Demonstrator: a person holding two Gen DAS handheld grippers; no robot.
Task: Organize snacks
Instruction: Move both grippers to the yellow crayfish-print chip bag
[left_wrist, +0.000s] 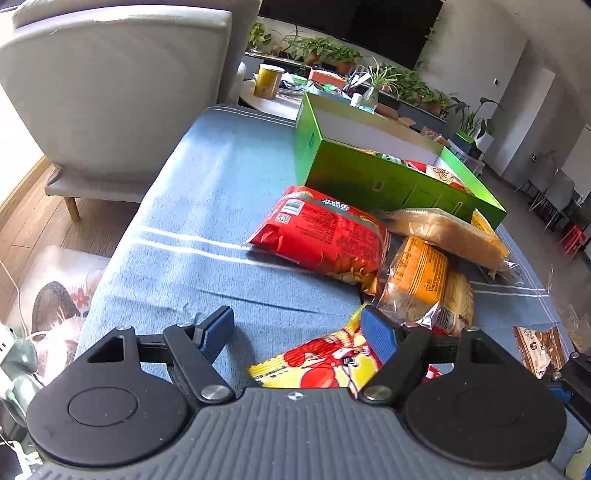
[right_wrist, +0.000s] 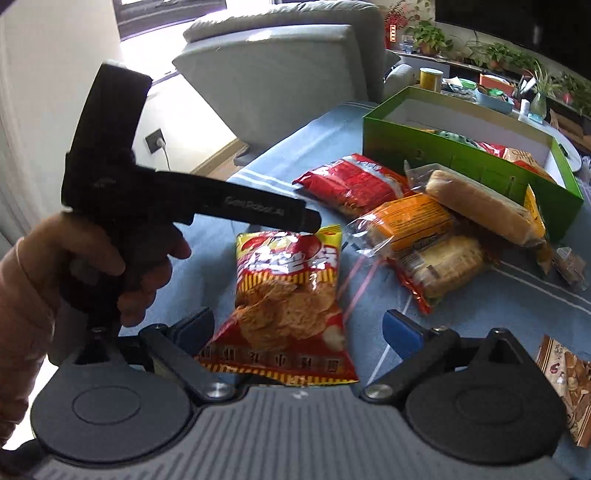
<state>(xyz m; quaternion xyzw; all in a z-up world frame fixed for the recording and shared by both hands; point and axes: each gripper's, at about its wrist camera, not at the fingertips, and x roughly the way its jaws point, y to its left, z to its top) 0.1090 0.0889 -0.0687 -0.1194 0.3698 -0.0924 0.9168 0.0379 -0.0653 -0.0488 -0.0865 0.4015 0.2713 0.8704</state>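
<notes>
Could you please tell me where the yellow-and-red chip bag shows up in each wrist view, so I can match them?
Left wrist: chip bag bottom centre, partly hidden behind the gripper's right-hand finger.
Right wrist: chip bag lower centre, between the open fingers.
Shared landmark: green box, beyond the snacks.

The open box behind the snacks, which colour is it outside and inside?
The open box is bright green outside and white inside, shown best in the right wrist view.

You see a blue cloth (left_wrist: 207, 206) with thin white stripes; on it, a bright green box (left_wrist: 373, 177), white inside. Before the box lie a red packet (left_wrist: 325, 236), orange-labelled bread (left_wrist: 417, 277) and a red-and-yellow chip bag (right_wrist: 291, 295).
</notes>
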